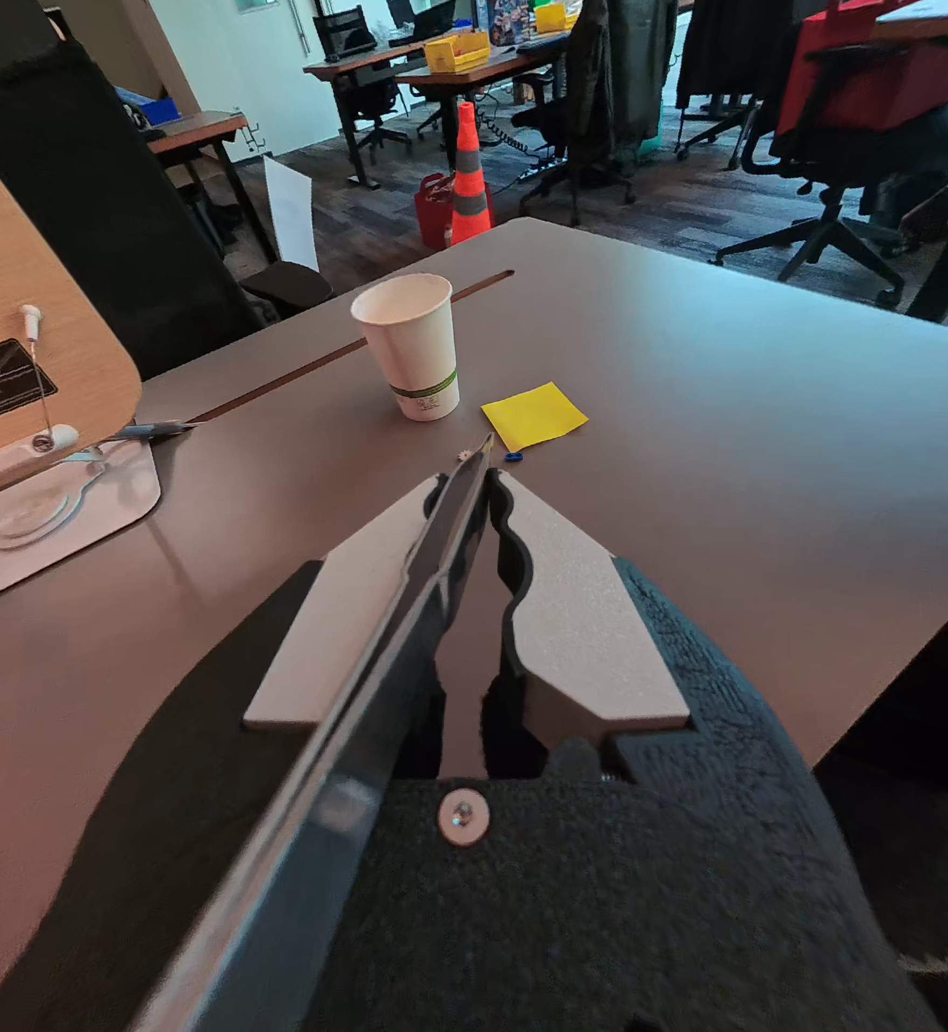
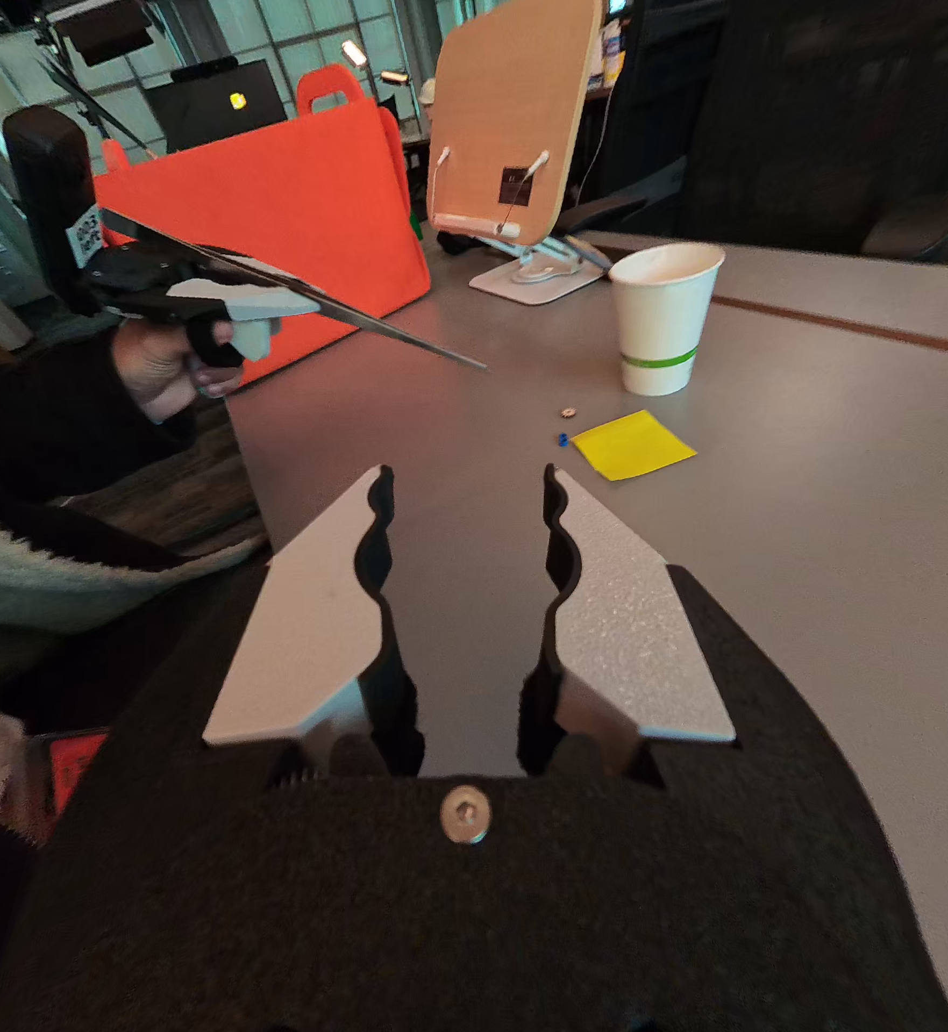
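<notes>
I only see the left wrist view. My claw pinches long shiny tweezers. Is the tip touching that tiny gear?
Observer: No. In the right wrist view the tip of the long metal tweezers stops apart from the small tan toothed gear.
Operator: What's the other claw doing?
Observer: The right claw is open and empty.
Operator: Who holds my claw?
Observer: A hand in a dark sleeve grips its handle, in front of a big orange felt bag.
</notes>
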A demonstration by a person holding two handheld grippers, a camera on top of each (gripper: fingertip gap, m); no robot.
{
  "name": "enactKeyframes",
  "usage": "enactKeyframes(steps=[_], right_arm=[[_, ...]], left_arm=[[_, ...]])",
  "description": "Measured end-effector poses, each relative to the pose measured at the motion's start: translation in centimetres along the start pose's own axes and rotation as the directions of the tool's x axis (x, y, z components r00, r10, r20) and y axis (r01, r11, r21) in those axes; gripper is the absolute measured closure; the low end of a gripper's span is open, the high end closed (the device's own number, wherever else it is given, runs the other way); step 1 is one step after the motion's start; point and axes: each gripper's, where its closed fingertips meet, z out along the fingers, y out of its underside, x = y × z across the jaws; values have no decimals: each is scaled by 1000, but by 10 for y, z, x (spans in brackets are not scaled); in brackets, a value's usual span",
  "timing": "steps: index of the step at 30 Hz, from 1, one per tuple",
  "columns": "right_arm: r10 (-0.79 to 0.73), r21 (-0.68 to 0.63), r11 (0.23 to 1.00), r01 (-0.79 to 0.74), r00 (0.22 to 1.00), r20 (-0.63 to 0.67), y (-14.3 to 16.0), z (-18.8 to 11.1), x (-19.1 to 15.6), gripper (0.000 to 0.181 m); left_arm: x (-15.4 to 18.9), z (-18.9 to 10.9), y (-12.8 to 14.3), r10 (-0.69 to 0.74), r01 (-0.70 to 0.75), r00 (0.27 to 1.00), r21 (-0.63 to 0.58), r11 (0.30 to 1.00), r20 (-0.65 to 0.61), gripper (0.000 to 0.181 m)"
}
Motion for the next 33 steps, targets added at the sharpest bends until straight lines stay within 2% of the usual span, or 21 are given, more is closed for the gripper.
enactKeyframes(steps=[5, 11, 17, 22, 26, 33], right_arm=[[-76, 59, 995, 80, 995, -72, -9, -5, 13, 125], [-80, 16, 997, 82, 994, -75, 0, 3, 13, 125], [-73, 7, 997, 74, 996, -55, 3, 7, 10, 125], [-59, 8, 998, 59, 997, -54, 3, 6, 12, 125], [-44, 7, 999, 44, 998, -49, 4, 6, 12, 125], [-34, 12, 999, 35, 998, -45, 3, 6, 12, 125]], left_arm=[[4, -14, -6, -22, 21, 999, 22, 1000, 27, 166], [15, -28, -4, -88, 86, 995, 43, 995, 40, 164], [25, -15, 6, -79, 79, 997, 20, 997, 0, 166], [28, -14, 1, -90, 91, 996, 60, 994, -16, 166], [31, -13, 3, -114, 117, 992, 56, 992, -46, 167], [33, -12, 6, -79, 81, 996, 42, 996, -46, 169]])
